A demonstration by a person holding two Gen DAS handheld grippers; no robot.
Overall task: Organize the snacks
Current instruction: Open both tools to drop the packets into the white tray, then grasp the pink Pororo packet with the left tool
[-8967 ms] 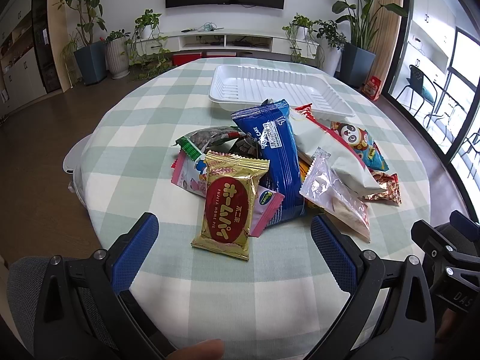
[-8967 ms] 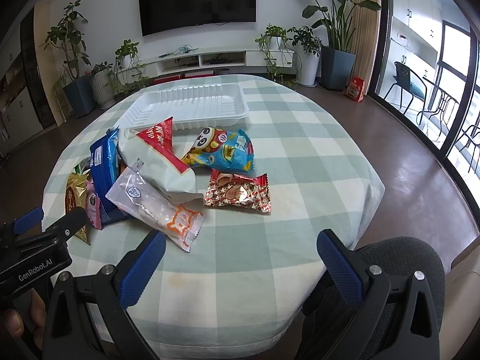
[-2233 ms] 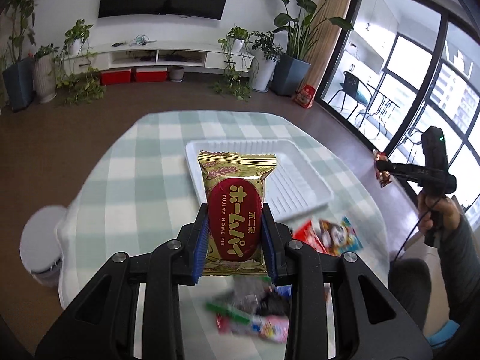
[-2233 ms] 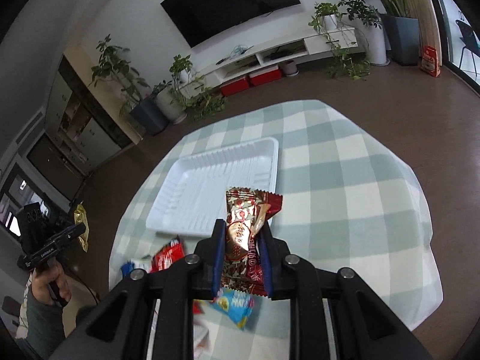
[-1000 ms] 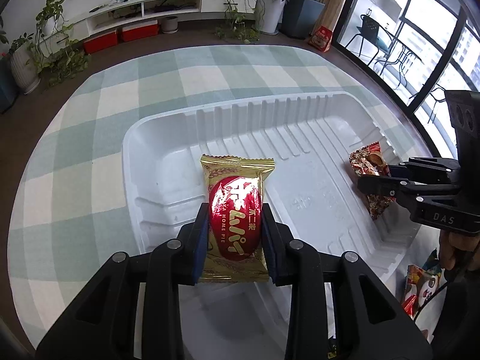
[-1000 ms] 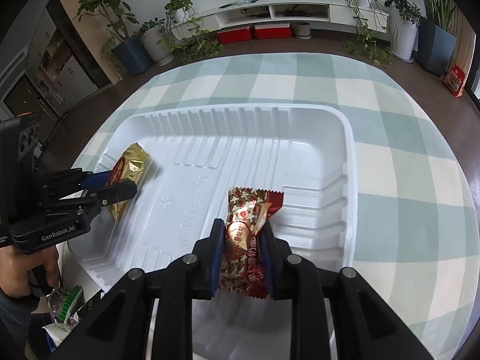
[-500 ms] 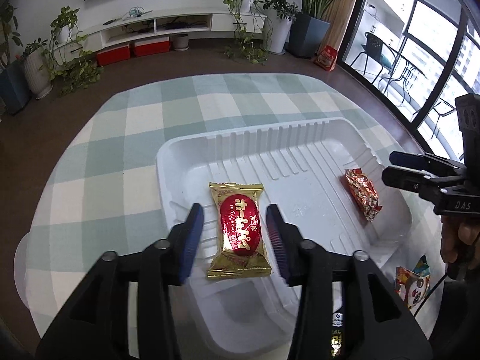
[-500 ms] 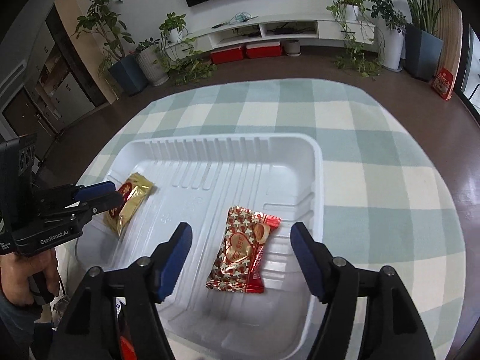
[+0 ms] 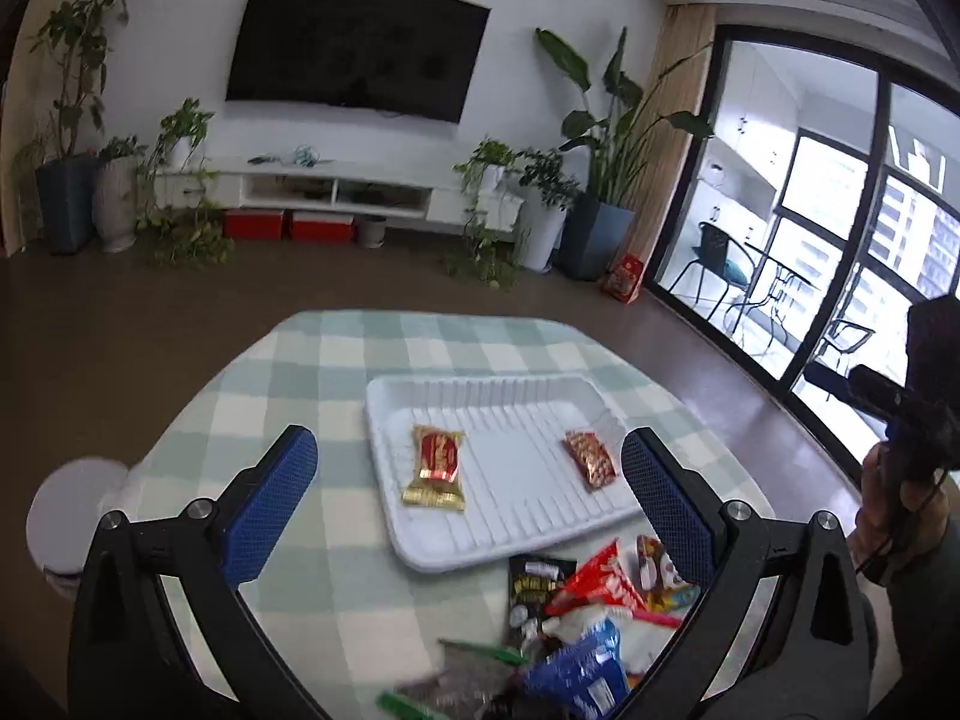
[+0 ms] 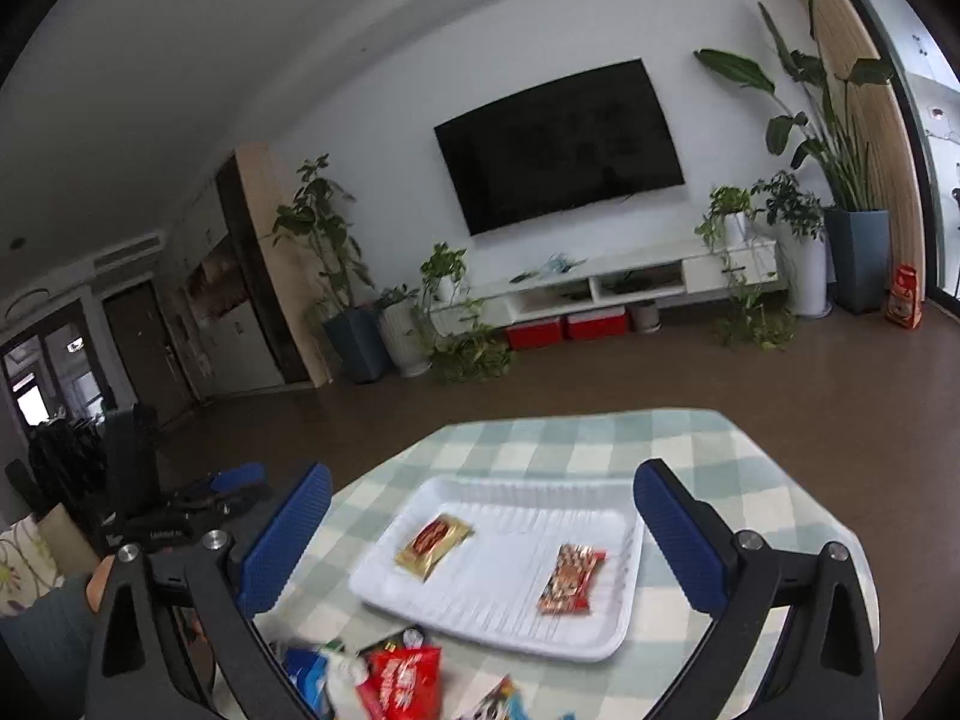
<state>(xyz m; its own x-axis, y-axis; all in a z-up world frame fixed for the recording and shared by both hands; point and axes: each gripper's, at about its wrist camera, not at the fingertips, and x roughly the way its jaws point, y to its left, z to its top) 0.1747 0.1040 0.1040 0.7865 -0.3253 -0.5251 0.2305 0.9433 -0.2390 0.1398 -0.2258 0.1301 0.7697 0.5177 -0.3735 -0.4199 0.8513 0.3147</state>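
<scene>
A white tray (image 9: 522,480) lies on the check-clothed round table (image 9: 300,372). A gold snack with a red oval (image 9: 435,468) rests in its left part and a red wrapped snack (image 9: 591,459) in its right part, both free. My left gripper (image 9: 467,438) hangs above and short of the tray, its jaws opening wide with nothing between them. In the right wrist view the tray (image 10: 510,582), gold snack (image 10: 433,543) and red snack (image 10: 570,579) lie below my right gripper (image 10: 483,474), whose jaws are also opening and empty.
A blurred pile of loose snacks (image 9: 576,618) lies on the near side of the tray, also seen as the pile (image 10: 396,678). A hand (image 9: 894,492) holds the other gripper at the right edge. A white round stool (image 9: 78,498) stands left of the table.
Both grippers let go of their snacks in the tray, opened wide and drew back and upward. The tray now looks smaller and the room fills more of each view.
</scene>
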